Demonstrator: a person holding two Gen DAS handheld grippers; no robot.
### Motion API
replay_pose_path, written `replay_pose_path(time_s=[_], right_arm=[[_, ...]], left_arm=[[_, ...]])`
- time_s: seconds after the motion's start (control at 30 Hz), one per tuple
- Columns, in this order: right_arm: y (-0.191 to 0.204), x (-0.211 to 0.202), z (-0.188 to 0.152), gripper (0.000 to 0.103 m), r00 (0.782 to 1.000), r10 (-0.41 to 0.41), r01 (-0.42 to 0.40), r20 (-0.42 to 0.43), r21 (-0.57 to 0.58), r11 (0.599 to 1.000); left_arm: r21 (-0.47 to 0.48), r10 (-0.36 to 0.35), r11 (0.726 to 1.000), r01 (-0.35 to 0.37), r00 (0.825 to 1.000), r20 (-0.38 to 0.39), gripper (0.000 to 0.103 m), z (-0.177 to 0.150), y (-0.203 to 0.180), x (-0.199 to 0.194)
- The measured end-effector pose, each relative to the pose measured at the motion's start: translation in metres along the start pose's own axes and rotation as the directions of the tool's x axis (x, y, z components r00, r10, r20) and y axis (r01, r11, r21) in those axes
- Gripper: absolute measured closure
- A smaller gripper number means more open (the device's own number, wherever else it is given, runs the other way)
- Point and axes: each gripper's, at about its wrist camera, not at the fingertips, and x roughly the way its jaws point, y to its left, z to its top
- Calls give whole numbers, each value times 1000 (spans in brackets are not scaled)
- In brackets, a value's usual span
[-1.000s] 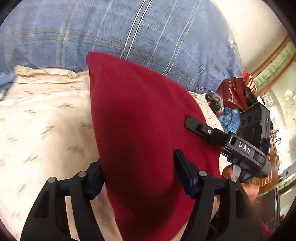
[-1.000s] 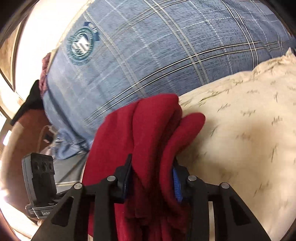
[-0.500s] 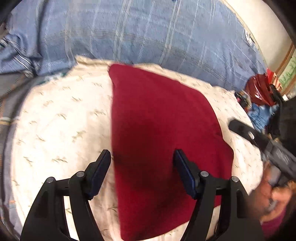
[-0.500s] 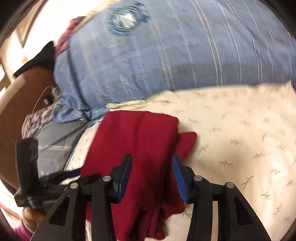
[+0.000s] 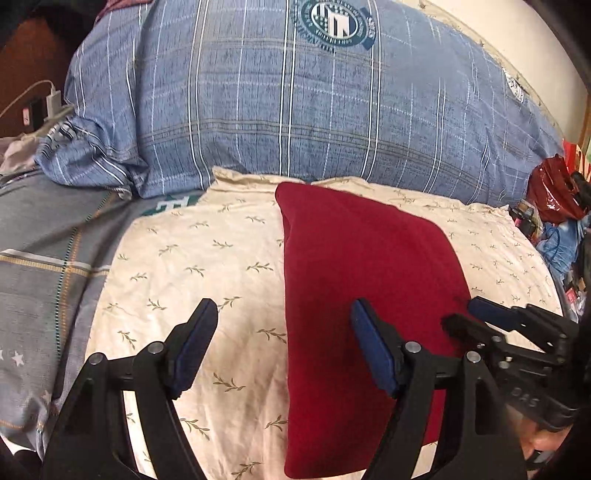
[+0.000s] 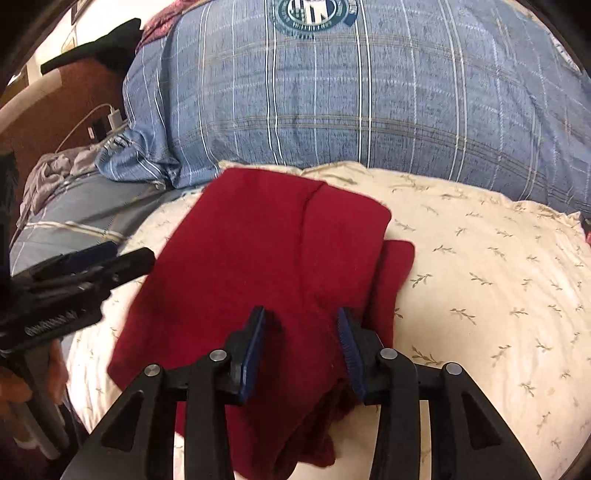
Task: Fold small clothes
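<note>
Red garment (image 5: 369, 295): lying folded into a rough rectangle on the cream cloth (image 5: 192, 273), its far corner reaching toward the blue plaid pillow (image 5: 295, 122). In the right wrist view the garment (image 6: 266, 266) is showing a seam line running down its upper layer, with a smaller red layer sticking out from under its right edge and bunched folds spilling off its near end.

Left gripper (image 5: 284, 347): standing wide open, holding nothing. Its left finger is hanging over bare cream cloth and its right finger over the garment; whether the tips are touching the fabric cannot be told. In the right wrist view it is appearing at the left edge (image 6: 107, 258), beside the garment's left side.

Right gripper (image 6: 301, 343): standing partly open above the near part of the garment, its blue pads apart with red fabric showing between them; nothing is being pinched. In the left wrist view it is appearing at the right (image 5: 476, 314), its tips over the garment's right edge.

Cream cloth: patterned with small leaf sprigs, spreading over a rounded cushion.

Blue plaid pillow: carrying a round green crest (image 5: 336, 22), lying behind the cream cloth.

Grey bedding (image 5: 40, 258): lying to the left.
</note>
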Motion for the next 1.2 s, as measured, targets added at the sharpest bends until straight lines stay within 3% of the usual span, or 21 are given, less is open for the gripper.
replay_pose_path(time_s=[0.07, 0.2, 0.6, 1.2], right_arm=[[0, -12, -1, 61, 1000, 14, -15, 20, 22, 1000], [1, -26, -6, 51, 999, 15, -18, 42, 65, 998], [14, -34, -8, 44, 998, -31, 28, 58, 65, 998], [20, -31, -8, 39, 998, -20, 17, 52, 63, 998]], left_arm=[[-4, -9, 1000, 9, 1000, 18, 28, -1, 0, -4], [-1, -4, 1000, 4, 999, 40, 28, -2, -2, -11], [5, 11, 1000, -12, 996, 85, 28, -5, -1, -30], [12, 29, 999, -30, 994, 105, 28, -7, -1, -33]])
